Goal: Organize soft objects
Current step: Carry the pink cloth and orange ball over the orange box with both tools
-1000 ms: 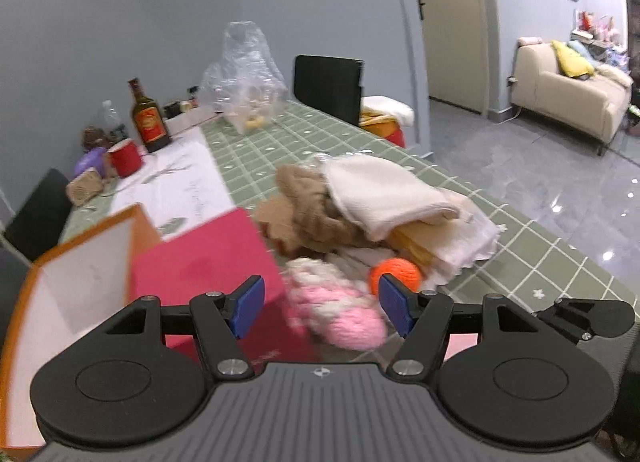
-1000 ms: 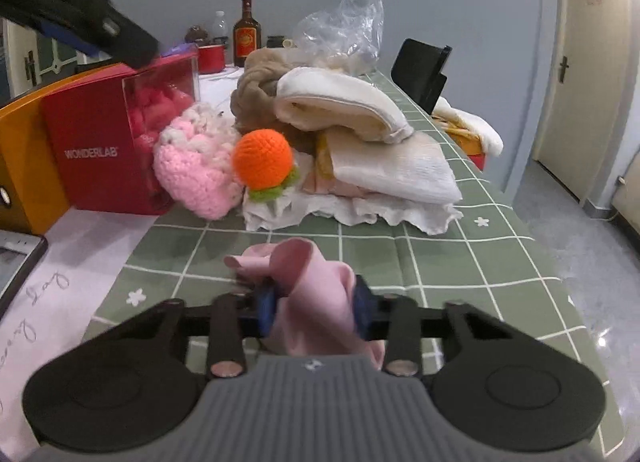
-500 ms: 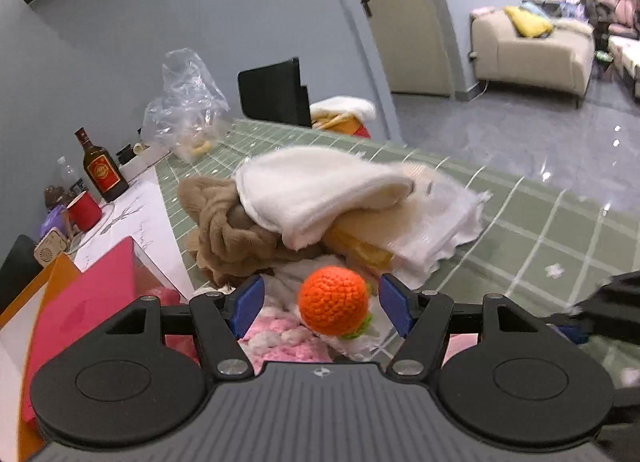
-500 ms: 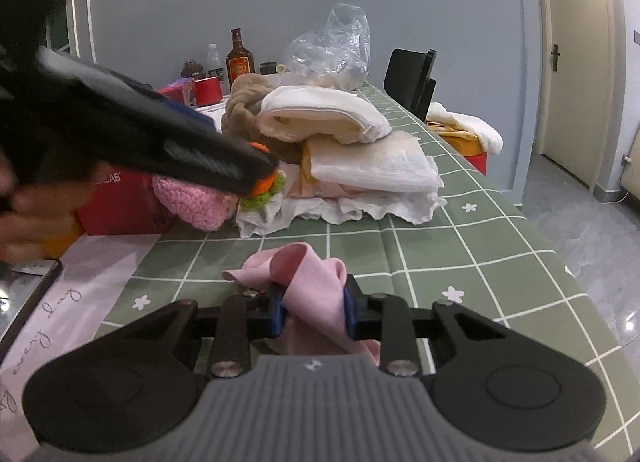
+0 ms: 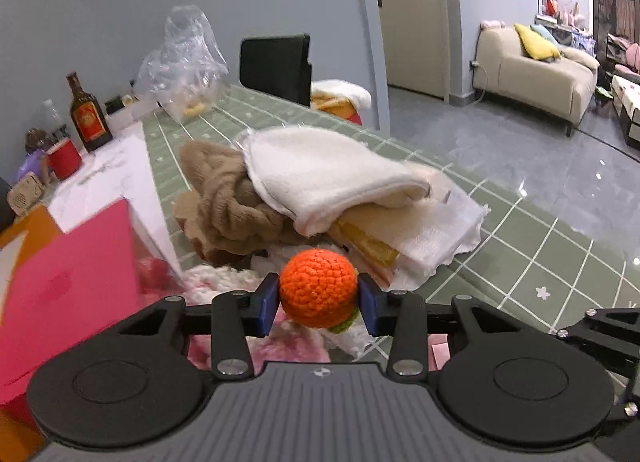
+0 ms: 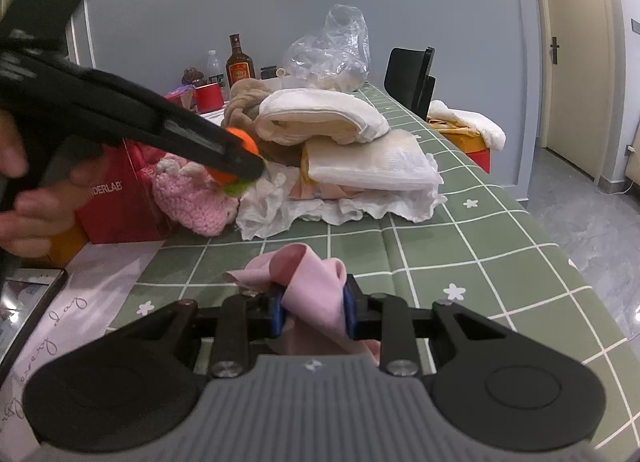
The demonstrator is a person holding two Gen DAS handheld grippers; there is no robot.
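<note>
Table (image 6: 460, 230), green check cloth. Pile (image 5: 344, 190) of folded white and tan cloths mid-table, loosely stacked, nothing visibly sorted into a container. Red box (image 6: 120, 198) just left of it, pink knit piece (image 6: 192, 202) leaning against the box. Judged early in the job: most soft items still heaped, two in hand.

Left gripper (image 5: 318, 300): jaws closing at middling width, orange ball (image 5: 318, 288) between them, both pads touching its sides; ball sits just above the pink knit.

Right gripper (image 6: 311, 312): jaws narrow, clamped on bunched pink cloth (image 6: 316, 282), low over bare cloth near the table's front.
</note>
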